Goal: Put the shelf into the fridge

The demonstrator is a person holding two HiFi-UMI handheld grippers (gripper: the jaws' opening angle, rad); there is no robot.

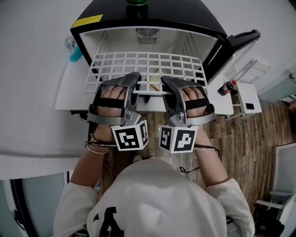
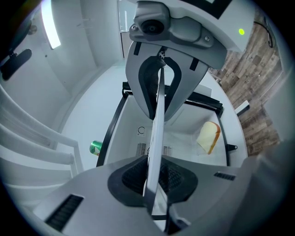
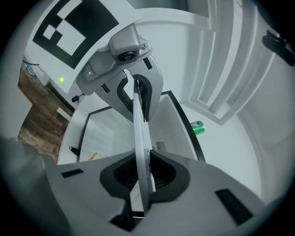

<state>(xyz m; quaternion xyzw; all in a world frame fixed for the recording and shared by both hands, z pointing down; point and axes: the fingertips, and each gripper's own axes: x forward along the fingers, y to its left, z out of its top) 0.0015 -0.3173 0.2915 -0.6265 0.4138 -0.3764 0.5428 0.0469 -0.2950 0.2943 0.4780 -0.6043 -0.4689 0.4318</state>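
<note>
The white wire shelf [image 1: 148, 69] is held at the open fridge [image 1: 115, 39], clamped by the left gripper [image 1: 131, 83] and right gripper [image 1: 170, 85]; a bread slice [image 2: 208, 137] is seen inside.

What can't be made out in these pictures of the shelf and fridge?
- Head view: the shelf's front edge, covered by the left claw and right claw.
- Head view: the green can on the fridge, cut off by the top edge.
- Head view: the bottle's label, too small.
- All views: what supports the shelf's sides, hidden beneath it.
</note>
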